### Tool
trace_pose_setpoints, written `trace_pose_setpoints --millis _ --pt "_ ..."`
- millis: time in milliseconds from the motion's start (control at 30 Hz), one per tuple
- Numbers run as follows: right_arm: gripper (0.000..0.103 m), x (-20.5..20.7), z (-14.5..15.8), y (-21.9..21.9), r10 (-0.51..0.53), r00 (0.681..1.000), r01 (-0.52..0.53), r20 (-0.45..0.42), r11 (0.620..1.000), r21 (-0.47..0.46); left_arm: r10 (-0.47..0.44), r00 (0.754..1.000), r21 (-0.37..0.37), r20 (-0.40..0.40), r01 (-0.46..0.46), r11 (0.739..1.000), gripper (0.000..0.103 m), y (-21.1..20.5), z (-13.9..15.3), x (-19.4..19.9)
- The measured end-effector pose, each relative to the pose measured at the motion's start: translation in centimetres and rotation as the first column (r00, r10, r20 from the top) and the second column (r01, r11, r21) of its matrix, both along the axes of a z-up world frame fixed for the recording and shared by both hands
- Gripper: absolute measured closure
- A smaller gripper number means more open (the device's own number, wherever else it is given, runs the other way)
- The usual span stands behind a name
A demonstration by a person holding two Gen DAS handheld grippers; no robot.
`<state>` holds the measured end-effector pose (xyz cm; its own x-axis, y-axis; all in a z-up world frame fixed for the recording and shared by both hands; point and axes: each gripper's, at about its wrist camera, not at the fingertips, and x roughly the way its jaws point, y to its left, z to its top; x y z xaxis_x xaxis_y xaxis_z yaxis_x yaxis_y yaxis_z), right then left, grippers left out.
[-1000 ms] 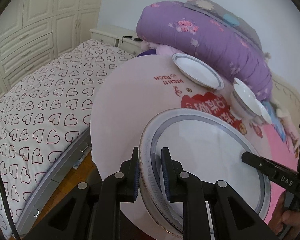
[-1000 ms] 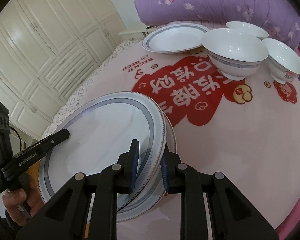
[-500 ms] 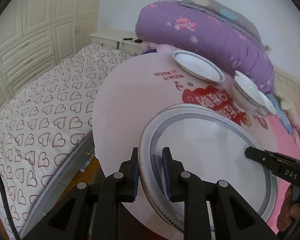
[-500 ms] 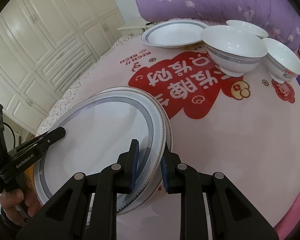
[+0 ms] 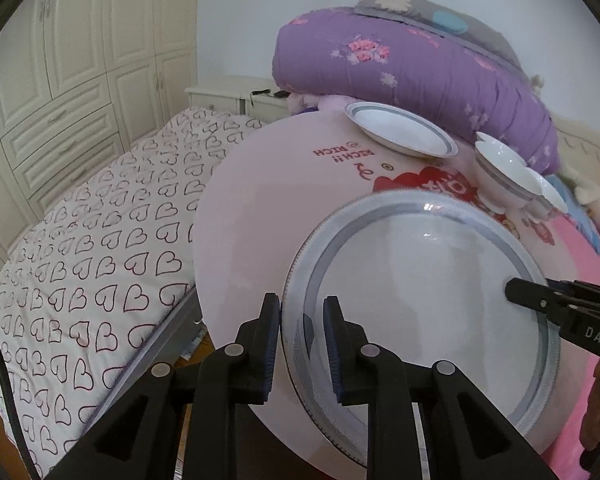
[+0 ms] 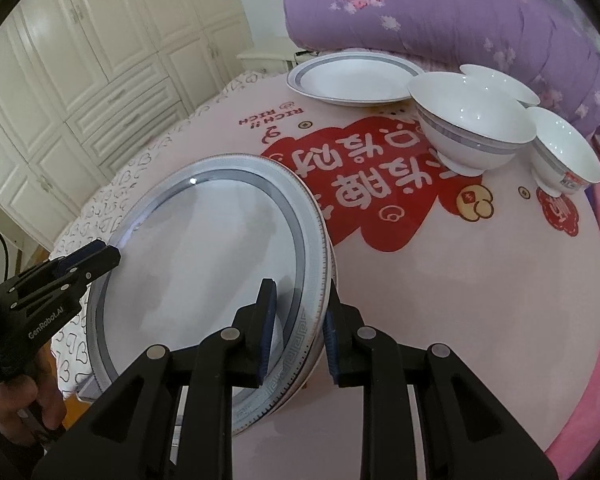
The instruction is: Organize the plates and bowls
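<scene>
Both grippers [image 6: 296, 324] on stacked plates [image 6: 220, 256]

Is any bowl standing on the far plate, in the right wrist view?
No, the far plate is bare; the big bowl stands beside it on the table.

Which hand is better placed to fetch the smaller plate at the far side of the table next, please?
Probably the left: the left gripper and right gripper both clamp the large plate, but the smaller plate lies toward the left gripper's side; the bowls sit rightward.

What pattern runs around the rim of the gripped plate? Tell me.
A grey band with a Greek-key border on the plate, clearest in the right wrist view.
</scene>
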<state>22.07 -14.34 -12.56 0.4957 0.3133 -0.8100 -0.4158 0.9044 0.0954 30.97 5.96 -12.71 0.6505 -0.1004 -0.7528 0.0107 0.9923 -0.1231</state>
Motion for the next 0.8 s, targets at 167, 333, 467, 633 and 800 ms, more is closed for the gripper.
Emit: trace_pose_setpoints --millis 167,333,467,633,800 --pt "0.076 -0.1 0.1 0.6 0.005 1.000 -0.004 0.016 0.998 -0.058 -0.006 0.999 -0.006 -0.031 0.005 1.000 0.085 0.4 -0.4 0.7" --pt "0.072 0.4 0.1 0.5 -0.002 1.000 0.002 -0.001 0.998 -0.070 -0.008 0.999 -0.012 -0.040 0.007 1.000 0.084 0.8 -0.6 1.2" --pt "0.067 0.6 0.0 0.5 -0.001 1.000 0.001 -0.008 0.998 -0.063 -0.011 0.999 -0.013 -0.044 0.011 1.000 0.083 0.9 -0.6 1.5" --pt "0.008 1.0 0.4 -0.5 -0.040 0.999 0.040 -0.004 0.999 0.019 0.000 0.999 -0.028 -0.053 -0.002 1.000 0.035 1.4 -0.2 1.6" --pt "0.000 1.8 1.0 -1.4 -0.062 0.998 0.063 -0.017 0.996 0.066 0.022 1.000 -0.019 0.000 -0.022 1.000 0.010 2.0 1.4 1.4"
